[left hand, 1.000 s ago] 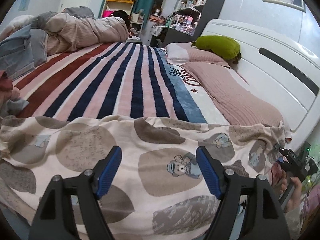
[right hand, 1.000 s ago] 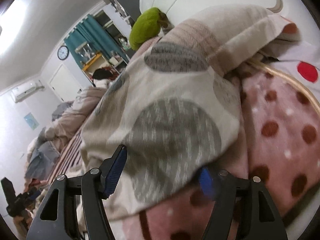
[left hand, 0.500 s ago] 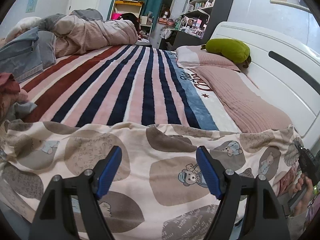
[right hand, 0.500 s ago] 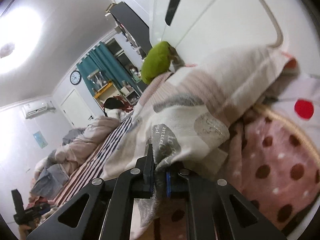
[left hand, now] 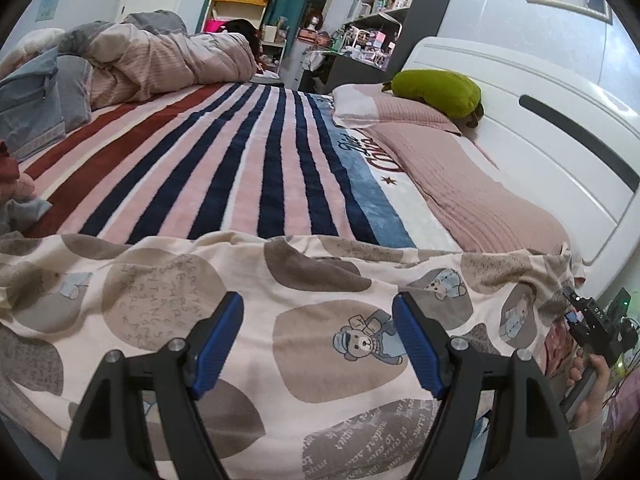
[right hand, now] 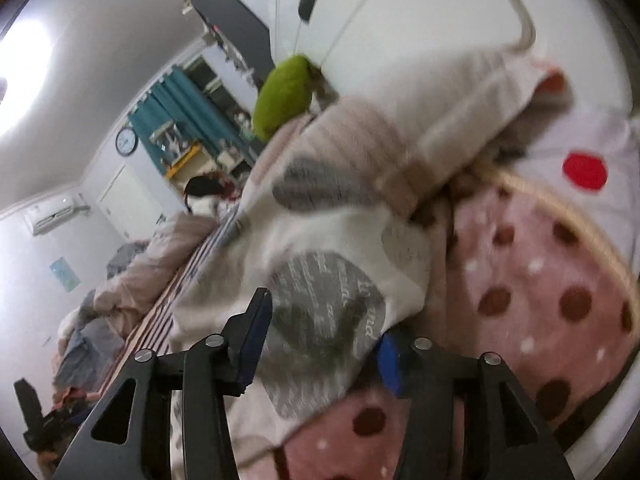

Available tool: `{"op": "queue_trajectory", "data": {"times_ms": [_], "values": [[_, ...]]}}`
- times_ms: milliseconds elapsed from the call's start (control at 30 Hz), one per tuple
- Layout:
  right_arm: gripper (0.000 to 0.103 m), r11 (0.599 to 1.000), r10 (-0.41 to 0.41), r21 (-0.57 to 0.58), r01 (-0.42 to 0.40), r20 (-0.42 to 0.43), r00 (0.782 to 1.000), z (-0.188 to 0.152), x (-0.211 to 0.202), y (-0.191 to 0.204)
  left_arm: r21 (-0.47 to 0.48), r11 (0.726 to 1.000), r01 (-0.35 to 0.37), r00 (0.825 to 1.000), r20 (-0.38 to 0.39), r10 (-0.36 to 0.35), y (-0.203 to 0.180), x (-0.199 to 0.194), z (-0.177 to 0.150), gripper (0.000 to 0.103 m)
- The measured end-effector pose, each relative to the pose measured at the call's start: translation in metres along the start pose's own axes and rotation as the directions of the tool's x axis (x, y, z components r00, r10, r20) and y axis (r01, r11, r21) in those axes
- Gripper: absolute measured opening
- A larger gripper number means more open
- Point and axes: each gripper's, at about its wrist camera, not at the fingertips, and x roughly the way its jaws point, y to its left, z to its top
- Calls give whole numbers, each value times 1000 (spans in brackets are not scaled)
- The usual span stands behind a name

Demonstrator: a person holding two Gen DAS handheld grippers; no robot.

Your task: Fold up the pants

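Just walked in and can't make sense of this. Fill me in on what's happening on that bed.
A person is folding bear-print pants spread across the near edge of a bed with a striped blanket. The left gripper hangs open above the middle of the cloth, gripping nothing. The right gripper is at one end of the pants, near the white headboard; its jaws are opening, with a corner of cloth lying between them.
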Motion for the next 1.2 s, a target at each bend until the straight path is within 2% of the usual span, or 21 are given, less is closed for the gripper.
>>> {"op": "queue_trajectory", "data": {"times_ms": [167,300,333,367,400,433,467,667,867,933,1200], "values": [[63,998,18,-61,-21,-46,999,-1,18,0,-8,1000,4,1000,-9,-4,-4,7,1,73],[63,997,44,-66,-46,-32,999,9,33,2,-3,1000,-7,1000,-11,7,-7,11,3,73],[52,997,50,-61,-51,-14,999,11,34,2,-2,1000,-10,1000,-11,10,-7,12,4,73],[31,997,55,-59,-55,3,998,12,33,3,-2,1000,-12,1000,-10,12,-7,12,4,73],[19,996,61,-60,-60,26,998,14,30,5,-3,1000,-14,1000,-8,14,-8,13,5,73],[10,996,62,-60,-59,42,997,15,27,6,-4,1000,-12,1000,-6,12,-8,13,5,73],[7,996,61,-64,-58,55,997,17,23,8,-5,1000,-9,1000,-3,9,-8,12,6,73],[4,991,37,-135,-16,150,988,30,-14,33,0,1000,6,1000,24,-6,-4,3,8,73],[4,972,-47,-216,96,221,974,53,-50,55,-3,1000,11,998,62,-11,10,-15,6,73],[4,962,-68,-245,119,205,976,59,-52,66,-19,1000,6,998,68,-5,19,-20,5,73],[5,918,-38,-388,82,120,992,45,-53,141,-78,997,-4,996,92,11,59,-48,-7,74]]}}
